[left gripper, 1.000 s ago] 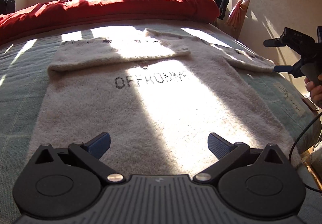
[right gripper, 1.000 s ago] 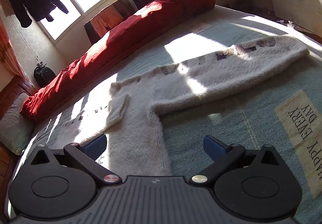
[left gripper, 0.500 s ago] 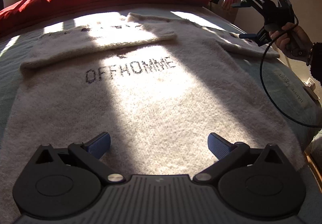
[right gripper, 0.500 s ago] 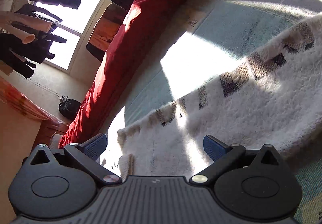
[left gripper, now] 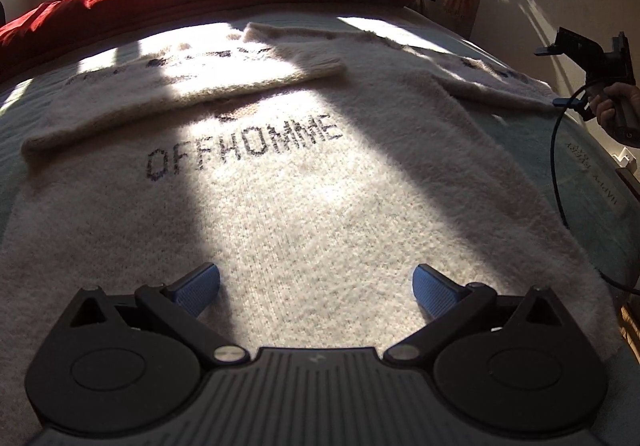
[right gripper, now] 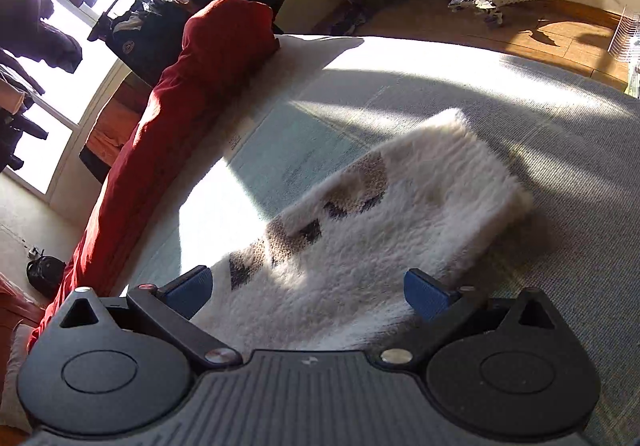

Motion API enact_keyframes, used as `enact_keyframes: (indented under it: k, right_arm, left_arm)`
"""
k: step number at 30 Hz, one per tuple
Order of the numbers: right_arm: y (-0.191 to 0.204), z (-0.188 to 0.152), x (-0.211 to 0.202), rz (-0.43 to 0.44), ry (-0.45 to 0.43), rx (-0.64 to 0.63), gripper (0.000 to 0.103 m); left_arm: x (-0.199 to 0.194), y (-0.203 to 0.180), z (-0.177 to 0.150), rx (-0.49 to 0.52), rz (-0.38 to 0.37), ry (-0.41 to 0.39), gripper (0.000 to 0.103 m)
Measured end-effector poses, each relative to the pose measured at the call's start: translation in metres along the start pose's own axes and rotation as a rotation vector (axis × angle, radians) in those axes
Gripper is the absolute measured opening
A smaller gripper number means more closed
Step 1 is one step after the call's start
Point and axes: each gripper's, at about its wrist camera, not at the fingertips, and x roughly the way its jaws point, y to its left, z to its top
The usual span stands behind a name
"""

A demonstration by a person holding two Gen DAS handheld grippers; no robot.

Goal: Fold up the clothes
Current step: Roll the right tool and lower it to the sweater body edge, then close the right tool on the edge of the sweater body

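The fluffy white sweater (left gripper: pixel 304 197) lies flat on the bed (left gripper: pixel 600 181), front side up, with black letters across it. One sleeve (left gripper: pixel 176 85) is already folded over the chest. The other sleeve (right gripper: pixel 384 213) lies straight out to the side, and its end is near the edge of the bed.

My right claw (right gripper: pixel 308 292) is wide open, low over that sleeve, with one blue finger on each side of it. It holds nothing. My left claw (left gripper: pixel 316 288) is wide open too, low over the bottom part of the sweater.

I think the sleeve comes next. The wool is thick and soft, so I might pinch only the fuzz, and the sleeve could slip out. If I pull too hard, the whole sweater may slide and the folded sleeve may flop open. The cable (left gripper: pixel 560 173) could also snag.
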Motion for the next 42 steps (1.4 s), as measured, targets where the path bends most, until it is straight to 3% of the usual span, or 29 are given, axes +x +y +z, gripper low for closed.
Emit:
enact_keyframes:
  k: [3,7,11,22,29,35,40,42]
  right_arm:
    - [-0.006,-0.003,-0.014,0.034,-0.021,0.026,0.103]
    - [-0.023,-0.021,-0.005,0.067,0.029,0.154,0.102]
    - [-0.043,-0.035,0.003,0.111,-0.025,0.249,0.099]
    - [-0.056,-0.005,0.035,0.174,-0.144,0.348,0.095]
    - [-0.049,-0.021,0.027,0.211,-0.073,0.3,0.091]
    - [-0.044,0.001,0.052,0.225,-0.079,0.292,0.092]
    - [-0.038,-0.017,0.042,0.259,-0.022,0.239,0.091]
    - [-0.038,-0.024,0.037,0.253,0.001,0.207,0.084]
  left_arm:
    - [0.0,-0.001,0.0,-0.009,-0.007,0.0,0.102]
    - [0.0,-0.002,-0.001,-0.02,-0.001,0.001,0.102]
    - [0.002,-0.004,-0.002,0.0,0.01,0.005,0.102]
    - [0.007,-0.004,0.0,-0.017,0.024,0.001,0.102]
    - [0.008,-0.003,0.001,-0.03,0.019,-0.006,0.102]
    - [0.008,-0.001,0.003,-0.044,0.013,-0.006,0.102]
    - [0.007,0.002,0.003,-0.044,-0.002,-0.009,0.102]
    - [0.008,0.003,0.003,-0.039,-0.002,-0.01,0.102]
